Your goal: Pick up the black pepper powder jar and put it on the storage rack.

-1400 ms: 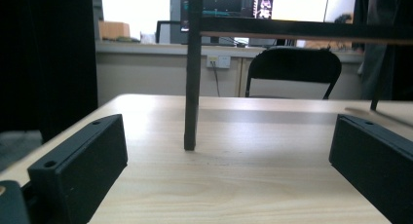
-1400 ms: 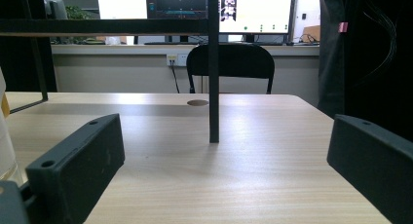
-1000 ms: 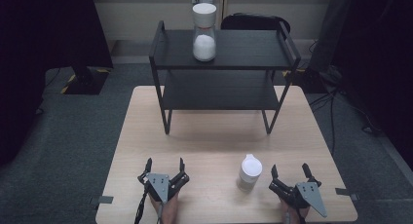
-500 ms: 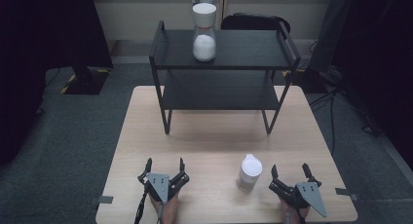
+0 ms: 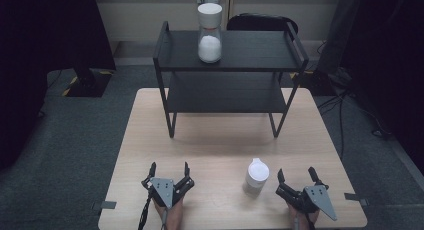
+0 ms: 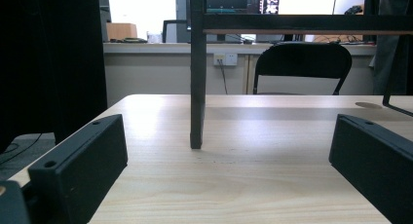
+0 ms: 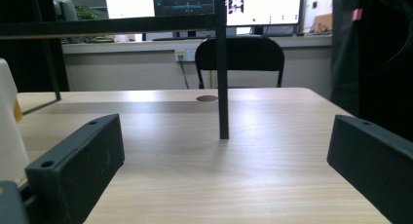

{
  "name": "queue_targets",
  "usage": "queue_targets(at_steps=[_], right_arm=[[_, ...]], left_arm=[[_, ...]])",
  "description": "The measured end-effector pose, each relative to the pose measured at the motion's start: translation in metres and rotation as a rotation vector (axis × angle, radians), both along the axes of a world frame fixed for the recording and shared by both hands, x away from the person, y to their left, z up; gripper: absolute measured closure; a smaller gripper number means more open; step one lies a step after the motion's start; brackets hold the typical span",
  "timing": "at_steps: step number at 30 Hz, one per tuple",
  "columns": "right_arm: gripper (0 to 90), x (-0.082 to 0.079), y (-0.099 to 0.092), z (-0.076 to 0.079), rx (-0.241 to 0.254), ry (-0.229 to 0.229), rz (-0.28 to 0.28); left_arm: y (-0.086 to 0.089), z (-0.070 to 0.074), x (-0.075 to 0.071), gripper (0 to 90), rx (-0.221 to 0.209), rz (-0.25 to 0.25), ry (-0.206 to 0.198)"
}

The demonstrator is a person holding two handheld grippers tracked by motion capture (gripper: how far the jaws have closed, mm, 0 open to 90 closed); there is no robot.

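The right claw (image 5: pixel 298 176) rests on the tabletop (image 5: pixel 220 150) near its front edge, jaws spread and empty, probably ready to reach for the white bottle (image 5: pixel 256 176) standing just to its left. The left claw (image 5: pixel 168 171) rests likewise, released, well apart from the bottle. Beyond stands a black rack (image 5: pixel 230 72) with a jar (image 5: pixel 209 32) on top; nothing blocks the bottle.
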State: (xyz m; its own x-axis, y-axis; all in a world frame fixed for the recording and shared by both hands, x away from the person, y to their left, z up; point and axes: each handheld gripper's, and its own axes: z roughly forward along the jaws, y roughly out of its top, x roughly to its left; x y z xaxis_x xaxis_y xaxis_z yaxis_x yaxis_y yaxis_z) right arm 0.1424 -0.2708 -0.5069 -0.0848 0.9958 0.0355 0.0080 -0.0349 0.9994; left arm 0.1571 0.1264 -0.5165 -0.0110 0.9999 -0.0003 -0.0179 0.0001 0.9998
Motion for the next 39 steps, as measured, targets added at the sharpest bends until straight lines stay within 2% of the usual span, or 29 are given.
queue_targets(at_steps=[4, 6, 13, 19, 22, 27, 31, 34, 39], right_arm=[[0.0, 0.002, -0.006, 0.012, 0.053, -0.011, 0.041], [0.0, 0.002, -0.004, 0.020, 0.043, -0.032, 0.050], [0.0, 0.008, -0.002, 0.052, 0.094, -0.075, 0.158], [0.0, 0.007, 0.018, 0.069, 0.042, -0.086, 0.243], [0.0, 0.003, 0.034, 0.065, -0.005, -0.079, 0.257], [2.0, -0.002, 0.052, 0.048, -0.038, -0.048, 0.251], [2.8, -0.003, 0.056, 0.039, -0.030, -0.010, 0.256], [5.3, -0.005, 0.060, 0.031, -0.047, -0.005, 0.239], [11.4, -0.010, 0.063, 0.019, -0.046, 0.002, 0.216]], left_arm=[[0.000, 0.000, 0.000, 0.0, 0.000, 0.000, 0.000], [0.000, 0.000, 0.000, 0.0, 0.000, 0.000, 0.000], [0.000, 0.000, 0.000, 0.0, 0.000, 0.000, 0.000], [0.000, 0.000, 0.000, 0.0, 0.000, 0.002, 0.000], [0.000, 0.000, 0.000, 0.0, 0.000, 0.003, 0.001], [0.000, 0.000, 0.000, 0.0, 0.000, 0.003, 0.000], [0.000, 0.000, 0.000, 0.0, 0.000, 0.003, 0.000], [-0.001, 0.000, 0.000, 0.0, 0.000, 0.003, 0.001], [-0.001, 0.000, 0.000, 0.0, 0.000, 0.003, 0.001]])
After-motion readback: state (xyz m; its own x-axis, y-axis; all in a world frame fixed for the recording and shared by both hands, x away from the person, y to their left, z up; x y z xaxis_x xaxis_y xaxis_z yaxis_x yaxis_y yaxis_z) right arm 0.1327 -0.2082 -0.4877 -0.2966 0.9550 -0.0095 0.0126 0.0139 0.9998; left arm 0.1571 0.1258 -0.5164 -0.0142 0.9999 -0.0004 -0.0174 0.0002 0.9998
